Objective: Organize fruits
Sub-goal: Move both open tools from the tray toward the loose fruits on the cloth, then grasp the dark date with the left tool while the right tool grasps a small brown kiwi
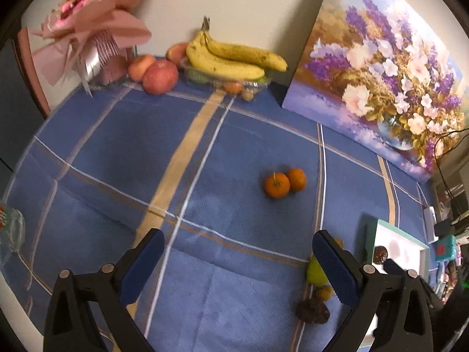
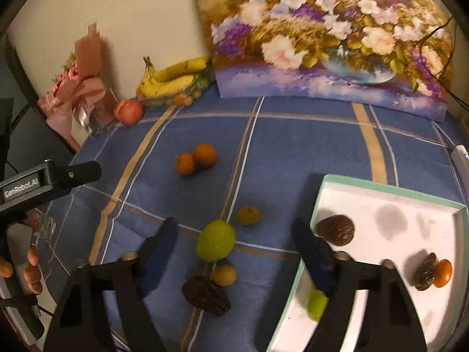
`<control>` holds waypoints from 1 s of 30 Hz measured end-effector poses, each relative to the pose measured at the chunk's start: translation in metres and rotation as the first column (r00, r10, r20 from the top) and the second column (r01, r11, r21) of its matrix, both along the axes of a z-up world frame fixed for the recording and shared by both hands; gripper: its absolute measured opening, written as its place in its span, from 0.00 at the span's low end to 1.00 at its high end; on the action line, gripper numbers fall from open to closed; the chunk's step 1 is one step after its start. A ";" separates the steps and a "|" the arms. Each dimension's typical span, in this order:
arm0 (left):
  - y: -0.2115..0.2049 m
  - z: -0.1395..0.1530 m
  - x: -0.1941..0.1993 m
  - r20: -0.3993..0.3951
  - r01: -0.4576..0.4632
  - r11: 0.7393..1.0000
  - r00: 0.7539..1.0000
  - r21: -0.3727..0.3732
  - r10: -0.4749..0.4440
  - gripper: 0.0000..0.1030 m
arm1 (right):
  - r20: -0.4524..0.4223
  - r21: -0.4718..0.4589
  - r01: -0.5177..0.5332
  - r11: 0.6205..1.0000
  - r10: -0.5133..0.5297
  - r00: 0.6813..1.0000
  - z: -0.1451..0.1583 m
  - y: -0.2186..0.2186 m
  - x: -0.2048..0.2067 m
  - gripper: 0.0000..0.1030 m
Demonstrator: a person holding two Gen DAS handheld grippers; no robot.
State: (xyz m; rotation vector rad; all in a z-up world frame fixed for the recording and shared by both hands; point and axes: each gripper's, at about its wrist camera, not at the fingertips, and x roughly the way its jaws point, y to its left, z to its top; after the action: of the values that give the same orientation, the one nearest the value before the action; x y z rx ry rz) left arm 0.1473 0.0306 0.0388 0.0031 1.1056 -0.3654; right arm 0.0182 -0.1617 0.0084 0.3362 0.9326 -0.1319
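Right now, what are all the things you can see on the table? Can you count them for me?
oranges: two, orange, touching, mid-cloth
green fruit: one on the cloth, another in the tray
dark wrinkled fruits: two in the tray, one on the cloth
tray: one, white, green rim, right
bananas: one bunch, yellow, by the wall
apples: red, beside the bananas
painting: one, flowers, against the wall
bouquet: pink, back left
left gripper: open, empty
right gripper: open, empty

light: dim, warm indoor | shadows: soft under the fruit on the tablecloth (image 1: 234, 135) | blur: right gripper (image 2: 234, 252) fingers smeared, painting (image 2: 322, 35) soft | edges: strong fisheye bending, black corner vignette
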 end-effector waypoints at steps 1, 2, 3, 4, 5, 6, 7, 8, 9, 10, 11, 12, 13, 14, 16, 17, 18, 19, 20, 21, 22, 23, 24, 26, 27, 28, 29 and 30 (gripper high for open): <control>-0.001 -0.004 0.000 -0.016 0.001 1.000 1.000 0.000 -0.001 0.99 | -0.017 0.006 -0.007 1.000 0.007 1.000 -0.004 0.002 0.002 0.71; -0.002 -0.009 0.000 -0.032 0.003 1.000 0.999 0.003 -0.003 0.99 | -0.026 0.011 -0.013 1.000 0.013 1.000 -0.006 0.004 0.002 0.70; -0.004 -0.013 -0.001 -0.045 0.006 1.000 0.999 0.006 -0.005 0.99 | -0.044 0.019 -0.021 1.000 0.022 0.999 -0.011 0.006 0.003 0.70; -0.007 -0.020 -0.001 -0.068 0.011 1.000 0.998 0.014 -0.010 0.99 | -0.060 0.026 -0.029 0.999 0.030 0.998 -0.015 0.008 0.003 0.70; -0.010 -0.027 -0.002 -0.088 0.016 1.000 0.996 0.023 -0.014 0.98 | -0.077 0.032 -0.033 0.999 0.036 0.996 -0.020 0.009 0.004 0.70; -0.011 -0.032 -0.002 -0.103 0.020 0.999 0.995 0.030 -0.016 0.98 | -0.099 0.039 -0.036 0.999 0.040 0.994 -0.025 0.010 0.004 0.68; -0.014 -0.038 -0.002 -0.122 0.023 0.999 0.992 0.040 -0.018 0.98 | -0.129 0.046 -0.039 0.998 0.045 0.991 -0.032 0.011 0.005 0.62; -0.015 -0.042 -0.003 -0.135 0.025 0.999 0.991 0.045 -0.019 0.98 | -0.145 0.051 -0.040 0.998 0.047 0.988 -0.036 0.012 0.006 0.56; -0.017 -0.046 -0.003 -0.148 0.028 0.998 0.989 0.048 -0.020 0.98 | -0.165 0.055 -0.039 0.998 0.048 0.985 -0.042 0.014 0.006 0.56; -0.018 -0.050 -0.004 -0.161 0.031 0.998 0.987 0.050 -0.022 0.98 | -0.178 0.061 -0.039 0.997 0.049 0.983 -0.045 0.015 0.006 0.56; -0.019 -0.053 -0.005 -0.172 0.033 0.998 0.985 0.051 -0.024 0.98 | -0.188 0.067 -0.040 0.997 0.052 0.981 -0.048 0.016 0.006 0.55; -0.021 -0.056 -0.006 -0.182 0.035 0.998 0.983 0.052 -0.024 0.98 | -0.196 0.072 -0.044 0.996 0.057 0.979 -0.051 0.017 0.006 0.54; -0.021 -0.060 -0.008 -0.194 0.037 0.998 0.981 0.053 -0.026 0.98 | -0.209 0.076 -0.049 0.996 0.064 0.976 -0.055 0.020 0.006 0.51; -0.021 -0.062 -0.008 -0.201 0.039 0.998 0.979 0.054 -0.027 0.98 | -0.219 0.075 -0.050 0.996 0.066 0.974 -0.057 0.020 0.007 0.48; -0.022 -0.066 -0.009 -0.213 0.041 0.998 0.977 0.056 -0.028 0.98 | -0.229 0.083 -0.045 0.996 0.063 0.971 -0.061 0.021 0.007 0.46; -0.023 -0.067 -0.010 -0.218 0.042 0.998 0.975 0.057 -0.028 0.98 | -0.224 0.100 -0.037 0.994 0.059 0.973 -0.063 0.019 0.007 0.45; -0.023 -0.068 -0.011 -0.223 0.042 0.998 0.974 0.057 -0.028 0.98 | -0.220 0.120 -0.030 0.992 0.056 0.974 -0.065 0.018 0.007 0.45; -0.023 -0.069 -0.012 -0.230 0.042 0.998 0.973 0.054 -0.028 0.98 | -0.217 0.130 -0.025 0.991 0.053 0.975 -0.066 0.017 0.006 0.45; -0.023 -0.069 -0.012 -0.235 0.041 0.998 0.972 0.051 -0.028 0.98 | -0.215 0.138 -0.021 0.990 0.050 0.975 -0.067 0.016 0.006 0.44; -0.023 -0.070 -0.012 -0.240 0.040 0.998 0.970 0.047 -0.028 0.98 | -0.209 0.152 -0.015 0.988 0.047 0.977 -0.068 0.014 0.005 0.42; -0.023 -0.070 -0.013 -0.245 0.040 0.998 0.969 0.044 -0.028 0.98 | -0.204 0.164 -0.011 0.986 0.045 0.978 -0.069 0.013 0.006 0.37; -0.025 -0.070 -0.012 -0.249 0.039 0.998 0.968 0.043 -0.027 0.98 | -0.199 0.174 -0.008 0.985 0.043 0.979 -0.068 0.012 0.005 0.36; -0.025 -0.071 -0.013 -0.251 0.040 0.998 0.968 0.043 -0.028 0.98 | -0.199 0.175 -0.004 0.985 0.039 0.979 -0.068 0.011 0.004 0.35; -0.027 -0.070 -0.014 -0.253 0.042 0.998 0.967 0.042 -0.030 0.98 | -0.199 0.174 0.005 0.985 0.030 0.979 -0.069 0.008 0.002 0.27; -0.028 -0.070 -0.015 -0.253 0.043 0.998 0.967 0.041 -0.031 0.98 | -0.204 0.177 0.010 0.984 0.027 0.979 -0.070 0.007 0.002 0.27; -0.028 -0.069 -0.016 -0.252 0.044 0.998 0.967 0.038 -0.033 0.98 | -0.201 0.185 0.012 0.983 0.026 0.979 -0.071 0.007 0.002 0.27; -0.029 -0.068 -0.017 -0.253 0.044 0.998 0.967 0.035 -0.034 0.97 | -0.198 0.194 0.017 0.981 0.023 0.980 -0.071 0.006 0.002 0.27; -0.030 -0.068 -0.017 -0.255 0.044 0.999 0.966 0.031 -0.034 0.97 | -0.196 0.201 0.020 0.979 0.021 0.980 -0.072 0.005 0.001 0.27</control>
State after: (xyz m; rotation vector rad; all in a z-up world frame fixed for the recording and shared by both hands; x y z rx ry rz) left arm 0.1302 0.0008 -0.0296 0.0103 1.3683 -0.3882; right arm 0.0195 -0.1566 -0.0634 0.5182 1.1466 -0.0704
